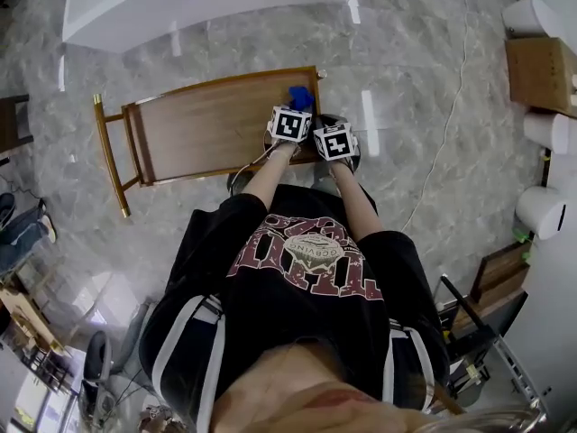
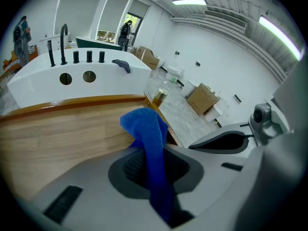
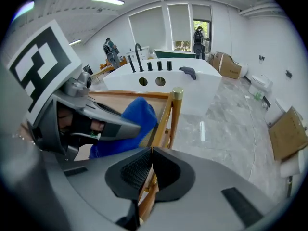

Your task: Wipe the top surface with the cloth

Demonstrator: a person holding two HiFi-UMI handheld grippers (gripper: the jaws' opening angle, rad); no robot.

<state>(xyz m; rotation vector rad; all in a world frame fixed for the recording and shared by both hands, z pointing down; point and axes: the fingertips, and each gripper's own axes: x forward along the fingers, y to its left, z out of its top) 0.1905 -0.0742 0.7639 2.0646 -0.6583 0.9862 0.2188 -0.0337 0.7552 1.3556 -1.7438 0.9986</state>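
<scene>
**Blue cloth (image 2: 146, 129) held at the right end of the wooden counter (image 2: 57, 134), ready for wiping.**
Left gripper (image 2: 154, 165) fingers clamped on the cloth, free end bunched over the wood. Right gripper (image 3: 148, 167) fingers pressed together on nothing, just beside the left, near the corner post (image 3: 177, 94). Recommended: lower to flatten the cloth, then sweep in overlapping strokes toward the left end.

A white bathtub (image 1: 180, 12) with black taps (image 2: 62, 44) on its rim stands on the grey marble floor (image 1: 424, 79). Cardboard boxes (image 2: 202, 97) lie near the far wall. A thin cable (image 1: 448, 124) runs over the floor. A person (image 3: 198, 35) stands at the bright doorway.
</scene>
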